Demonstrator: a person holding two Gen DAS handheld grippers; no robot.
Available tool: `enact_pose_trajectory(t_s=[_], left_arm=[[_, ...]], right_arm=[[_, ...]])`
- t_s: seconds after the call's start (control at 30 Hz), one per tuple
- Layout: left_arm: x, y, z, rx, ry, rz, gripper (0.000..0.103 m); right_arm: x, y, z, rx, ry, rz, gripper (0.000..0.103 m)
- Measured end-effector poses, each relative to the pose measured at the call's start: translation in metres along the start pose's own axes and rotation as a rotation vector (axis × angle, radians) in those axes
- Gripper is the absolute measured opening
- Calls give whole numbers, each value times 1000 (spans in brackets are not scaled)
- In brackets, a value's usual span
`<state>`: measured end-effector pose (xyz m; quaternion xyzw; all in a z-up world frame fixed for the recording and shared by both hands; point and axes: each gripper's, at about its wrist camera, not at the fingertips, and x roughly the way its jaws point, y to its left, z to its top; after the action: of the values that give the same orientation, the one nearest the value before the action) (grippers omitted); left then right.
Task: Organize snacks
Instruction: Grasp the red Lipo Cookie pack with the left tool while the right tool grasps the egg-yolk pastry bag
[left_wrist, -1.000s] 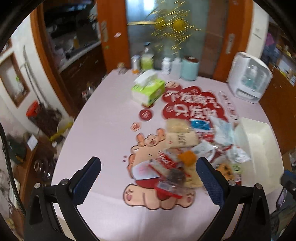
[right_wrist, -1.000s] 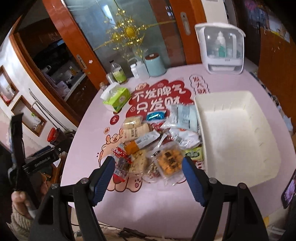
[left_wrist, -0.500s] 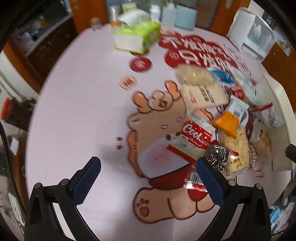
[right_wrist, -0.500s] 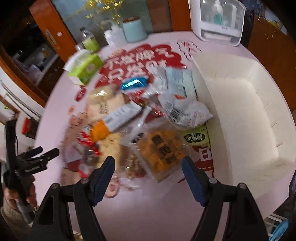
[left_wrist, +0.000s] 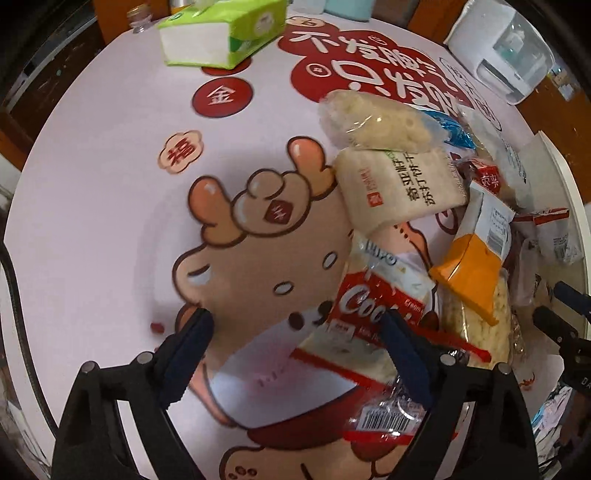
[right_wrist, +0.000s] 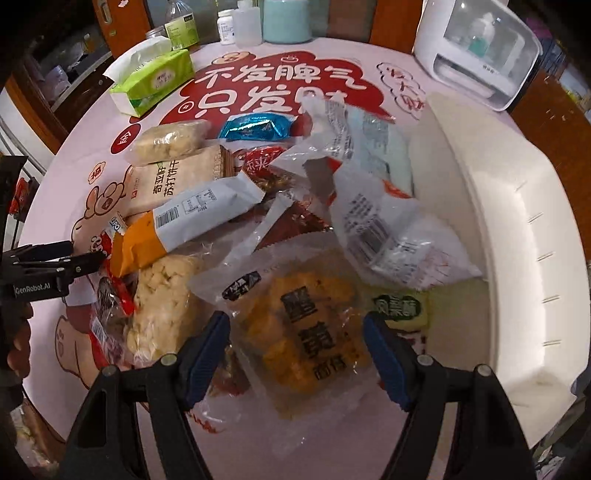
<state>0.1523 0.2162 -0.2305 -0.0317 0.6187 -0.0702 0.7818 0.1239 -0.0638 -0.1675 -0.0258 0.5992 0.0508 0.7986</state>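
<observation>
Both grippers open and empty: right gripper (right_wrist: 295, 347) straddles the yolk pack (right_wrist: 303, 332) just left of the bin (right_wrist: 517, 229), left gripper (left_wrist: 295, 343) at the cookie pack (left_wrist: 373, 314) farther left; slick overlapping wrappers could slip or drag neighbours.

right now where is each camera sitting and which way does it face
Left wrist: rides the left tongs, looking down at the cookie pack on the table; its own open fingers show.
Right wrist: rides the right tongs, looking down at the orange snack bag beside the white bin; its fingers and the left tongs show.
Both see the tissue pack.
</observation>
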Motion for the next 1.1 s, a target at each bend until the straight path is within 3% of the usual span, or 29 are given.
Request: enact_pose_trajectory(t_s=[0.27,0.53,0.6,0.63,0.67,0.7,0.73,0.8,0.83,0.97,1.1], left_arm=[[8,-30,10,83,43,-26,90],[26,-66,14,190,61,98,91],[25,-75,13,210,49,90,77],[23,-81,14,226,39,86,69],[21,-85,14,236,31,82,50],[20,-89,15,241,33,84,46],[21,-92,16,234,37,87,46],[20,-91,16,219,34,80,44],[18,-90,17,203,36,74,44],[-12,-76,6,167,-16,61,44],[-52,-75,5,155,-93,34,44]], right_arm=[[14,6,6,-54,35,-23,84],[23,7,5,-83,46,-64,87],[23,7,6,-84,46,-68,85],[23,8,6,-87,45,-69,80],[20,9,6,-97,34,-66,72],[18,11,6,-111,24,-62,63],[14,14,6,-124,16,-63,60],[4,20,6,-140,2,-46,41],[-2,23,6,-147,-17,-34,37],[-21,18,6,-77,-30,86,31],[-41,13,0,-39,-63,152,27]])
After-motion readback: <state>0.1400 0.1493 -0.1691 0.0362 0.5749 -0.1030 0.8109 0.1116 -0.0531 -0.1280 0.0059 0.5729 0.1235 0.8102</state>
